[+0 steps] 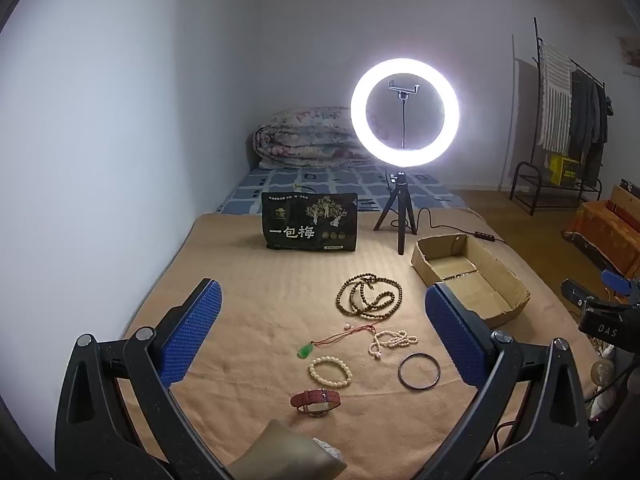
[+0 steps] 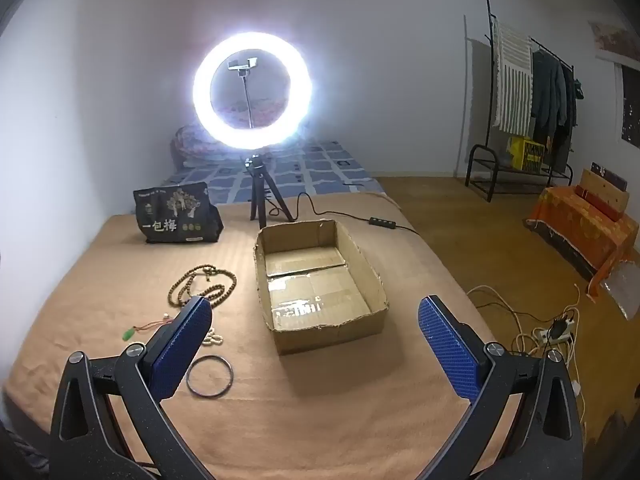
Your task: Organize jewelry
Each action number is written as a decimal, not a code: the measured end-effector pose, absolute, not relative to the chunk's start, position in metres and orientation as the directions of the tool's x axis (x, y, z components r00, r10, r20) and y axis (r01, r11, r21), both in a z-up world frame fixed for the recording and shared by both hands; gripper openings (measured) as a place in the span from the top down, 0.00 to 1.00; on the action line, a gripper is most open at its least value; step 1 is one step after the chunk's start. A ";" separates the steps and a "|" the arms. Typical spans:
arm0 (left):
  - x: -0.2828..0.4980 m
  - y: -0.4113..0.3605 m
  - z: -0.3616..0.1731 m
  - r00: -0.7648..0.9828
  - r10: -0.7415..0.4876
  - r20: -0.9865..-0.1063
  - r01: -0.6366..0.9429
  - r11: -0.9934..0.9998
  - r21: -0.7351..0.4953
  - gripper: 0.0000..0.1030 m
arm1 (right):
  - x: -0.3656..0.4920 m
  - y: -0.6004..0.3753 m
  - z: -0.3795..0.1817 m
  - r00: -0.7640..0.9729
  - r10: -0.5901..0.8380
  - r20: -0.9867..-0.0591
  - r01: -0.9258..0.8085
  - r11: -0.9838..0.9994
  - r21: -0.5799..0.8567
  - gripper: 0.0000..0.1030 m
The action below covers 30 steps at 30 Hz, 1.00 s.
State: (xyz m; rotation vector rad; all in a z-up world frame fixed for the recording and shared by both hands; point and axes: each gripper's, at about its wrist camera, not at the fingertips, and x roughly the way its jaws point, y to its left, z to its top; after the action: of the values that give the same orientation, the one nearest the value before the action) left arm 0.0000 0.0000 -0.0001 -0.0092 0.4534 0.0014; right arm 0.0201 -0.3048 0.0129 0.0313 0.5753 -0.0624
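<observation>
Jewelry lies on a tan blanket: a long brown bead necklace (image 1: 369, 296), a red cord with a green pendant (image 1: 306, 351), a pearl strand (image 1: 394, 340), a cream bead bracelet (image 1: 330, 372), a dark bangle (image 1: 419, 372) and a red-strap watch (image 1: 316, 401). An empty cardboard box (image 1: 496, 276) sits to their right; it also shows in the right wrist view (image 2: 376, 280). My left gripper (image 1: 322, 308) is open and empty above the jewelry. My right gripper (image 2: 316, 320) is open and empty near the box's front; the bangle (image 2: 210, 376) lies by its left finger.
A lit ring light on a tripod (image 1: 404, 120) and a black snack bag (image 1: 310, 222) stand at the blanket's far side. A cable with a switch (image 2: 382, 222) runs behind the box. A clothes rack (image 2: 520, 120) and floor cables (image 2: 552, 332) are at the right.
</observation>
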 end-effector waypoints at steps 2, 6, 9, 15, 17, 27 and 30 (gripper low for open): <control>0.000 0.000 0.000 0.896 0.001 -0.445 -0.005 1.000 -0.008 0.00 | 0.019 -0.306 0.014 0.839 -0.053 -0.541 0.068 0.998 0.007 0.00; 0.000 0.001 0.001 0.897 0.000 -0.442 -0.002 1.000 -0.005 0.00 | 0.019 -0.305 0.015 0.835 -0.063 -0.547 0.070 0.998 -0.007 0.00; 0.000 -0.001 0.000 0.899 0.009 -0.439 -0.006 1.000 0.010 0.00 | 0.020 -0.303 0.012 0.837 -0.057 -0.544 0.066 0.998 -0.003 0.00; 0.002 -0.001 -0.001 0.899 0.012 -0.438 -0.009 1.000 0.009 0.00 | 0.021 -0.302 0.013 0.835 -0.051 -0.548 0.055 0.998 -0.009 0.00; 0.006 -0.003 0.002 0.898 0.011 -0.439 -0.008 1.000 0.009 0.00 | 0.021 -0.301 0.014 0.837 -0.055 -0.545 0.056 0.998 -0.015 0.00; 0.002 -0.001 0.004 0.901 0.016 -0.433 -0.011 1.000 0.013 0.00 | 0.021 -0.301 0.012 0.834 -0.055 -0.550 0.054 0.998 -0.018 0.00; 0.002 -0.001 0.004 0.902 0.015 -0.432 -0.011 1.000 0.013 0.00 | 0.021 -0.301 0.012 0.833 -0.056 -0.550 0.055 0.998 -0.019 0.00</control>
State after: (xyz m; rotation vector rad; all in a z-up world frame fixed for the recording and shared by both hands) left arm 0.0016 -0.0005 0.0040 0.0101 0.4463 0.0134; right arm 0.0212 -0.3008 0.0120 -0.0023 0.5827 -0.0584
